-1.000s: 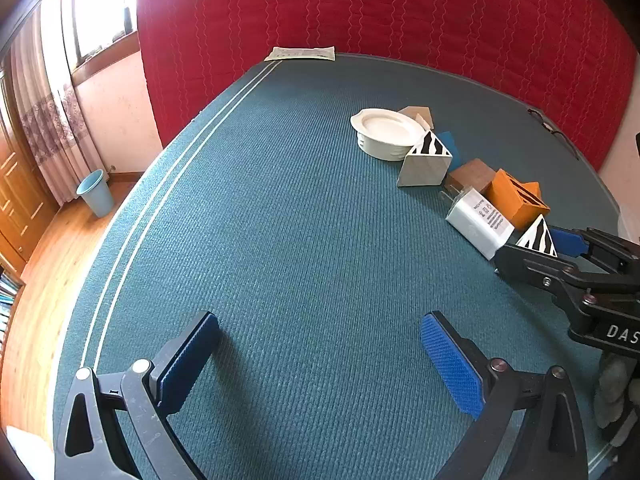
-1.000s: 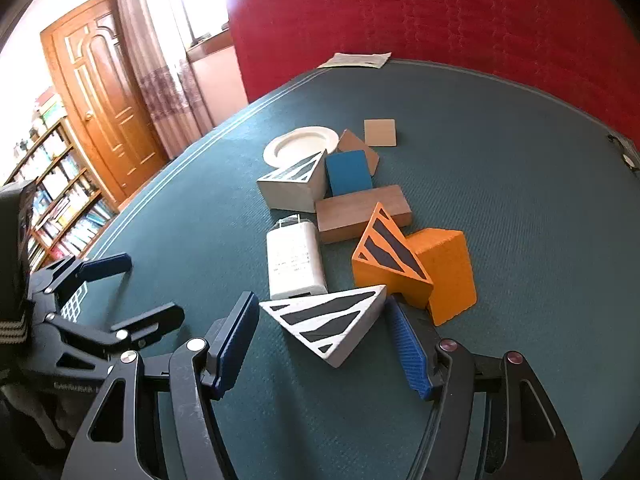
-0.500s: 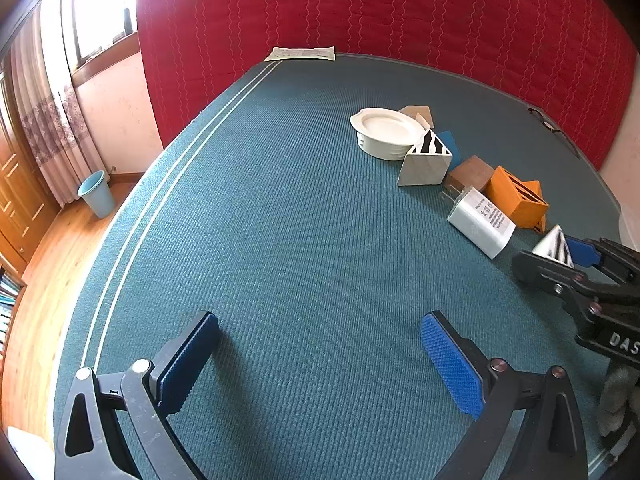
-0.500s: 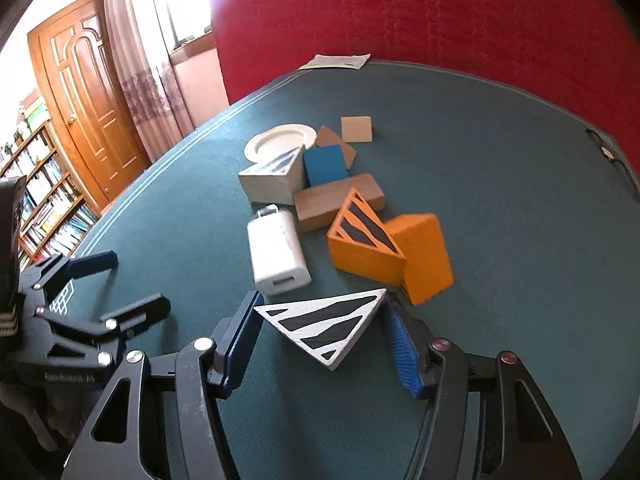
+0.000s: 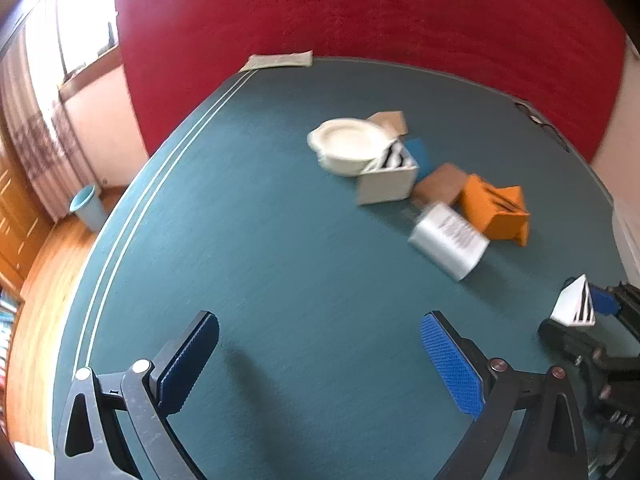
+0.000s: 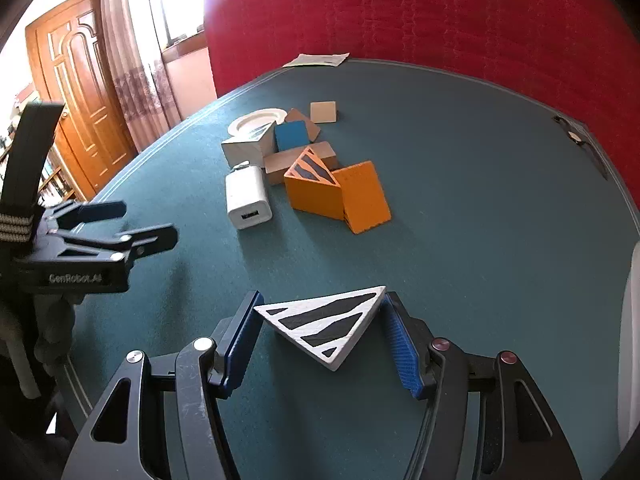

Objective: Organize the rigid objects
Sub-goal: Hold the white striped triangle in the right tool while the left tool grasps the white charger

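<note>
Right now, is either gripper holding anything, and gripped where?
The right gripper holds the white zebra-striped wedge, blue pads clamped on its two opposite corners at the wide end. The left gripper is open and empty.

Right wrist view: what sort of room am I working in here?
Probably a room in a home, maybe a study. A panelled wooden door and curtained window stand beyond the green table, bookshelves sit by the door, and a red padded panel backs it.

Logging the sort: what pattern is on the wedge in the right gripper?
White with black stripes on the wedge, clearest in the right wrist view.
</note>
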Tool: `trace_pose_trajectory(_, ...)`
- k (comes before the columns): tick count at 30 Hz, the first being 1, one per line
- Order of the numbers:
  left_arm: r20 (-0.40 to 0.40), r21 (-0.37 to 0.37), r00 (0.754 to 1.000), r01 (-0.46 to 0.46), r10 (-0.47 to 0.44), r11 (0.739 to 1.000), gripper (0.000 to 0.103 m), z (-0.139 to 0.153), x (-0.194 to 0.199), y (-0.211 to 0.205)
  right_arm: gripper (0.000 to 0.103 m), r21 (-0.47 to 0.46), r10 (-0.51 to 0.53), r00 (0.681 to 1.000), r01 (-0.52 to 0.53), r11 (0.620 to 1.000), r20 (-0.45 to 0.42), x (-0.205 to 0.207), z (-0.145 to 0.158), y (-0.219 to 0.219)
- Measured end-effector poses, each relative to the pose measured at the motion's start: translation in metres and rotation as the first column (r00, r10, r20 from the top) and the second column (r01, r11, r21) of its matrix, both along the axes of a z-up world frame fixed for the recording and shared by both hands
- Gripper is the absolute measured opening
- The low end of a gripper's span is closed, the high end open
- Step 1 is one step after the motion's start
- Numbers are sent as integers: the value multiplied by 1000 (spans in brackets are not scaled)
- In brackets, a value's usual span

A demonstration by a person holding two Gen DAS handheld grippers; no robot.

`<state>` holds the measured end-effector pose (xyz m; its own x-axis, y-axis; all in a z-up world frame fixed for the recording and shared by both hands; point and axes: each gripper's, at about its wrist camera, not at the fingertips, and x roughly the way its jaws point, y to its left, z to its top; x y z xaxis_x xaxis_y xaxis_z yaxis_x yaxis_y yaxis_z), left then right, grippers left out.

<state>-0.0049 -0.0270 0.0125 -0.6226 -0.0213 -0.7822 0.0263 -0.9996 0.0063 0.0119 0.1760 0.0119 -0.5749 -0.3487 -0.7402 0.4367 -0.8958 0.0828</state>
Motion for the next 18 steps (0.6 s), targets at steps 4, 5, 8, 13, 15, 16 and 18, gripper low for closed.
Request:
trace_pose_trajectory(4, -24, -23, 999, 32, -32, 999, 103, 6, -7, 21, 61, -5, -3, 1000, 3, 1000, -7, 3, 0, 3)
trace_pose_trajectory(5, -30, -29, 999, 37, -38, 999, 103, 7, -10, 26, 61, -7, -4, 1000, 4, 1000, -8, 3, 0, 3)
trace_pose_trajectory(8, -39, -32, 998, 47, -48, 998, 103, 9, -18, 36, 61, -17, -4, 1000, 4, 1000, -6, 1, 0, 4)
trace_pose_trajectory(13, -42, -31, 998, 45, -46, 998, 103, 7, -30, 44, 61, -27, -3, 1000, 3, 1000, -4, 0, -1, 5)
trace_pose_trajectory(15, -37, -33, 998, 42, -43, 999, 103, 5, -34, 45, 61, -29, -3, 1000, 3, 1000, -4, 0, -1, 6)
trace_pose_trajectory(16, -33, -32, 999, 40, -41, 999, 103, 4, -37, 46, 61, -30, -3, 1000, 3, 1000, -4, 0, -1, 6)
trace_pose_trajectory(18, -23, -32, 999, 41, -41, 999, 103, 1, -41, 46, 61, -32, -3, 1000, 3, 999, -3, 0, -1, 6)
